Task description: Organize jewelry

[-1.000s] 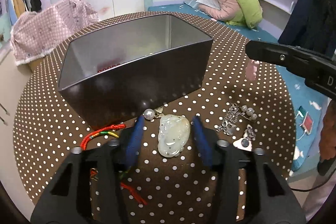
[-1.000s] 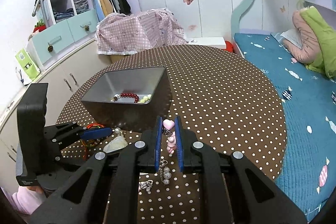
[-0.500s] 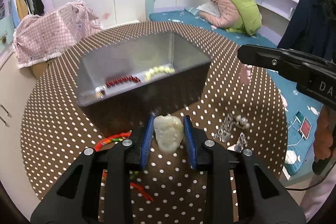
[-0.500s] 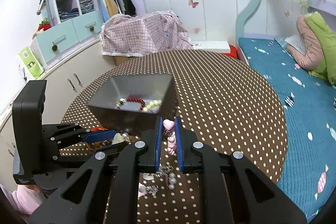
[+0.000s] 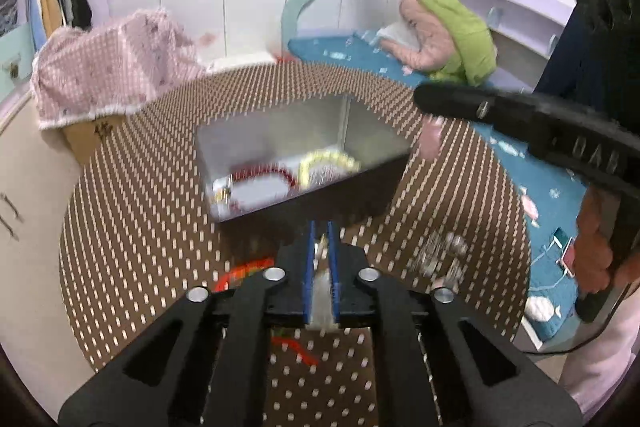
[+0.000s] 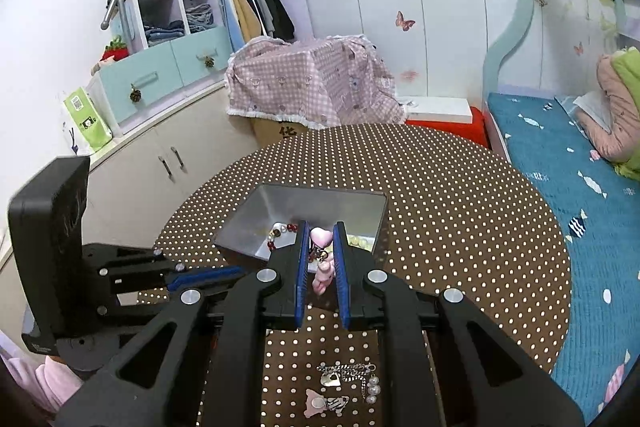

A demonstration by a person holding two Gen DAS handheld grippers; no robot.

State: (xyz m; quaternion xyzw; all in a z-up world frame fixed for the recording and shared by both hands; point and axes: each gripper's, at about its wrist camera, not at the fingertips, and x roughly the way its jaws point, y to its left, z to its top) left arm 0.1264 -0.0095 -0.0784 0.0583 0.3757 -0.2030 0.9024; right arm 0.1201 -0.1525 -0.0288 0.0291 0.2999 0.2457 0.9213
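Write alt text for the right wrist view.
The right gripper is shut on a pink heart charm, held above the near rim of a metal tin containing beads. The tin sits on a brown polka-dot table, with silver jewelry lying nearer the camera.

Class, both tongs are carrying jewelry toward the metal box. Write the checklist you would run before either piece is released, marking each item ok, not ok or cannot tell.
1. Right tongs grip the pink heart charm: ok.
2. Charm over the metal box opening: cannot tell.
3. Left tongs grip the pale pendant: ok, though blurred.
4. Pendant over the box: not ok, short of the near wall.
5. Space in the box beside the red beads: ok.
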